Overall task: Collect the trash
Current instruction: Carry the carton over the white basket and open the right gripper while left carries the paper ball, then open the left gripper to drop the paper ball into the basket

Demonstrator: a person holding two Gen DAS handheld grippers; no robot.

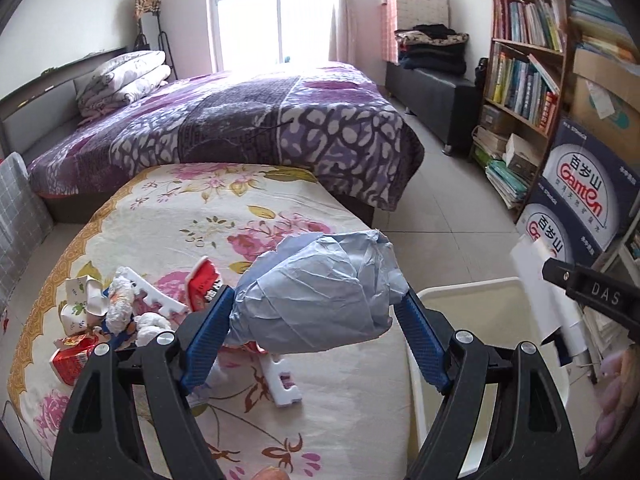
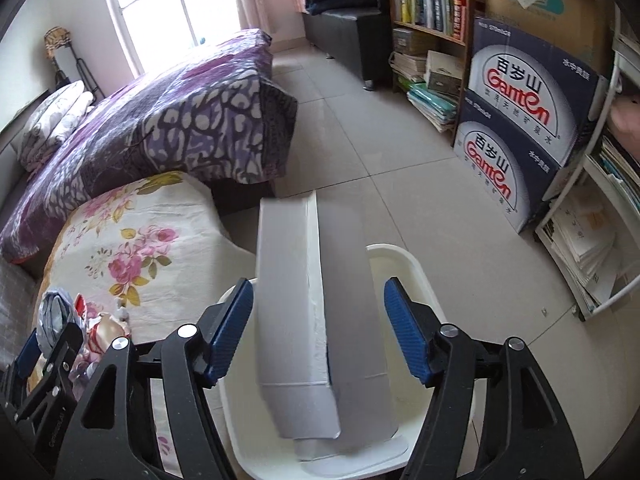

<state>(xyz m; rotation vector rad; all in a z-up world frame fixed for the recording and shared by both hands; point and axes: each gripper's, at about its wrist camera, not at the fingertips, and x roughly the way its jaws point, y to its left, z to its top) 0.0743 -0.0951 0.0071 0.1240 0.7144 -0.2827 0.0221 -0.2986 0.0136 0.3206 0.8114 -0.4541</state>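
My left gripper (image 1: 316,300) is shut on a crumpled blue-grey paper ball (image 1: 320,292), held above the floral-covered table (image 1: 200,216) near its right edge; it also shows in the right wrist view (image 2: 56,316). More trash lies at the table's left: red wrappers (image 1: 72,360), white foam pieces (image 1: 156,292) and crumpled paper (image 1: 80,300). A white bin (image 2: 404,264) stands right of the table. My right gripper (image 2: 320,332) is open over the bin; a long white carton (image 2: 296,312) sits between the fingers without touching either, its lower end in the bin.
A bed with a purple blanket (image 1: 248,120) lies behind the table. Stacked Ganten water boxes (image 2: 520,120), a bookshelf (image 1: 520,52) and a white rack (image 2: 600,200) line the right side. Tiled floor (image 2: 400,160) lies between them.
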